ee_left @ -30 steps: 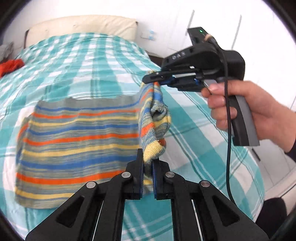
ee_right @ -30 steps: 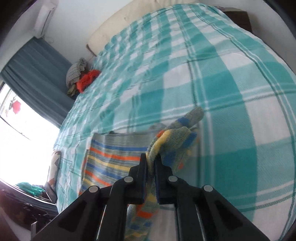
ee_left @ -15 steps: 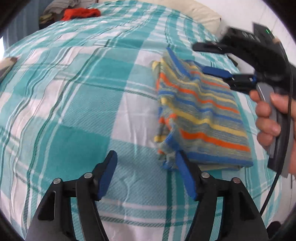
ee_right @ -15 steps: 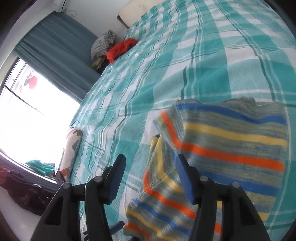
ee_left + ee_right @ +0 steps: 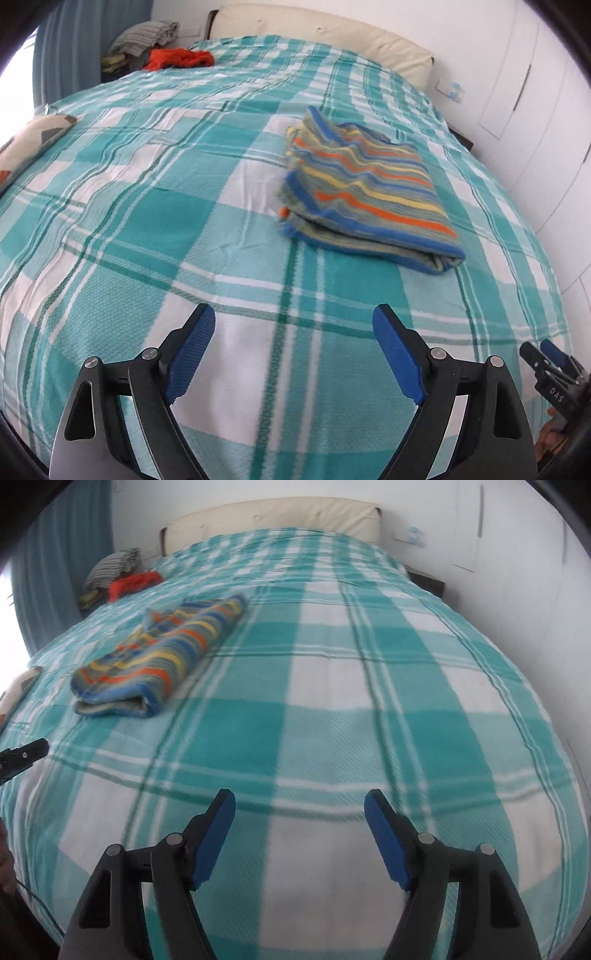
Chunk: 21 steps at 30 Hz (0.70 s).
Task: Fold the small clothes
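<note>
Both grippers, left gripper (image 5: 293, 332) and right gripper (image 5: 299, 819), wide and bare; folded striped garment (image 5: 364, 192) apart, far layers hidden.

The striped knit garment (image 5: 364, 190) (image 5: 162, 653) lies folded flat on the bedspread.

Left gripper (image 5: 293, 347): two black linkage arms with triangular cut-outs, four silver round pivot screws, and a blue ribbed pad (image 5: 192, 354) lining the inner face of each finger. Right gripper (image 5: 299, 830): same construction, with black arms, silver screws and blue pads (image 5: 384, 840). The left-wrist view also shows the right gripper's black body printed with white lettering "DAS", and a small patch of skin beneath it.
</note>
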Motion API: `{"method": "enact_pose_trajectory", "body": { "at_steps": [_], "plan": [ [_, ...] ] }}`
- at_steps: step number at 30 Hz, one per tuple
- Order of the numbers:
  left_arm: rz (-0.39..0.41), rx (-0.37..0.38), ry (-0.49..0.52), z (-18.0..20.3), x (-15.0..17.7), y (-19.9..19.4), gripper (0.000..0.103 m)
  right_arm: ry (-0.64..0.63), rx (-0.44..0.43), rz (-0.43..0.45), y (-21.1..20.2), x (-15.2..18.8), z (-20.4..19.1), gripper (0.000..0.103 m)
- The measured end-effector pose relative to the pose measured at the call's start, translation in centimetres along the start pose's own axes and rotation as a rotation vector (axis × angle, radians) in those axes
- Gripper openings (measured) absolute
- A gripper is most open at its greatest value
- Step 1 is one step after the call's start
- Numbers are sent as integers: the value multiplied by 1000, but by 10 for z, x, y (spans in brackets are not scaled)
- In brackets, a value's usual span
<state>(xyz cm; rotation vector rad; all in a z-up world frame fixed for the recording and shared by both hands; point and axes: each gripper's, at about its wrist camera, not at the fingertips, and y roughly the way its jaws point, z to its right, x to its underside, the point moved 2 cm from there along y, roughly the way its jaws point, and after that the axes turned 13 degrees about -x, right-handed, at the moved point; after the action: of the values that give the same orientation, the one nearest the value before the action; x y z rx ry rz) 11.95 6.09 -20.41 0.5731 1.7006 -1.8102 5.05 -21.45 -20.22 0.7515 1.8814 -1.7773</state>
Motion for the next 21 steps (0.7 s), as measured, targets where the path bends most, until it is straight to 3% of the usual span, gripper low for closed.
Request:
{"method": "enact_pose_trajectory", "body": {
  "at_steps": [4,6,8,12,15,21],
  "plan": [
    [85,8,74,40,0,-3,93,45,128,49,-19,7,44,91],
    [79,-20,117,52,8,10,93,42,161,70,-18,4,58,94],
    [26,-44,151,58,22,26,94,54,135,66,-9,11,71,96],
    [20,-10,130,53,26,29,101,122,35,75,-1,16,80,100],
    [5,14,128,52,27,32,102,103,46,64,3,15,74,103],
    [12,-24,155,59,31,30,103,101,48,64,6,16,70,103]
  ]
}}
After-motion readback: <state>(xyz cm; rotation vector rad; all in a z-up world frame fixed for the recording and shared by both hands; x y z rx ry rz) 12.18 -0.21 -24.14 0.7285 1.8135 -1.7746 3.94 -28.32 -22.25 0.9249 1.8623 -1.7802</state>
